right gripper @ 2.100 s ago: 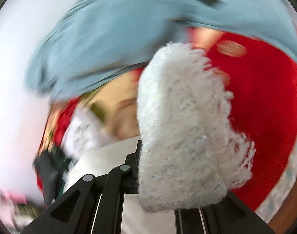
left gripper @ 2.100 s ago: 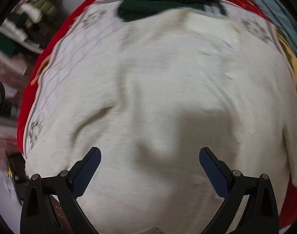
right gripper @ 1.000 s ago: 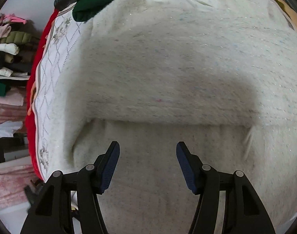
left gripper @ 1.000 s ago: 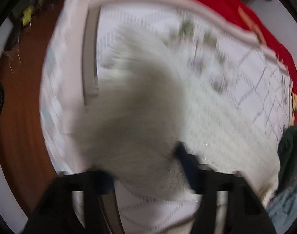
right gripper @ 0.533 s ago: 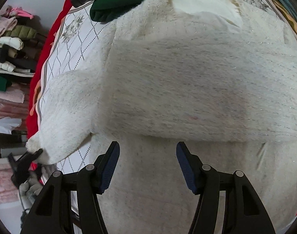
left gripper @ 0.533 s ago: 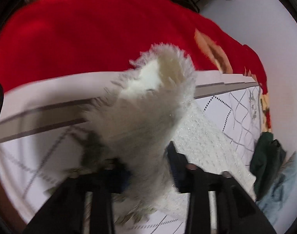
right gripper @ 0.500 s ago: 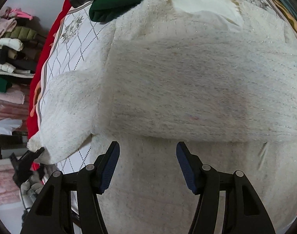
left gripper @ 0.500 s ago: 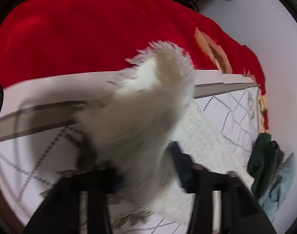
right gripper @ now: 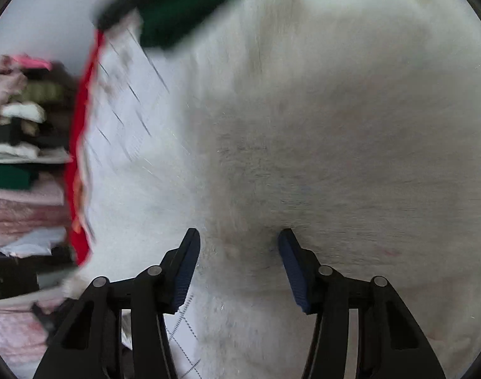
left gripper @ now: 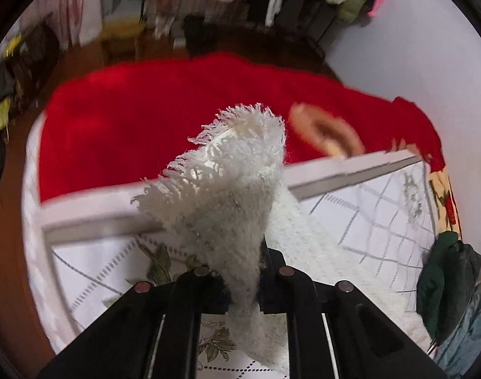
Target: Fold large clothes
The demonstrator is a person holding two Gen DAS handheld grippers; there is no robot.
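Observation:
A fluffy white sweater lies spread on the bed. In the left wrist view its fringed sleeve end (left gripper: 228, 189) stands up out of my left gripper (left gripper: 243, 271), which is shut on it and holds it above the quilted bedspread (left gripper: 382, 214). The rest of the sleeve trails down to the right. In the blurred right wrist view the sweater's body (right gripper: 335, 126) fills the frame. My right gripper (right gripper: 239, 243) hovers close over it, jaws closing, with the pile lying between the blue pads (right gripper: 185, 268) but not pinched.
A red blanket (left gripper: 145, 120) covers the bed beyond the bedspread. A dark green garment (left gripper: 436, 281) and a light blue one (left gripper: 471, 331) lie at the bed's far side. Shelves of stacked clothes (right gripper: 16, 126) stand past the bed edge, beside a wooden floor (left gripper: 7, 252).
My left gripper has shut tight on the sleeve end and lifted it, its view swinging toward the room. My right gripper has slid across the sweater, and its jaws have narrowed.

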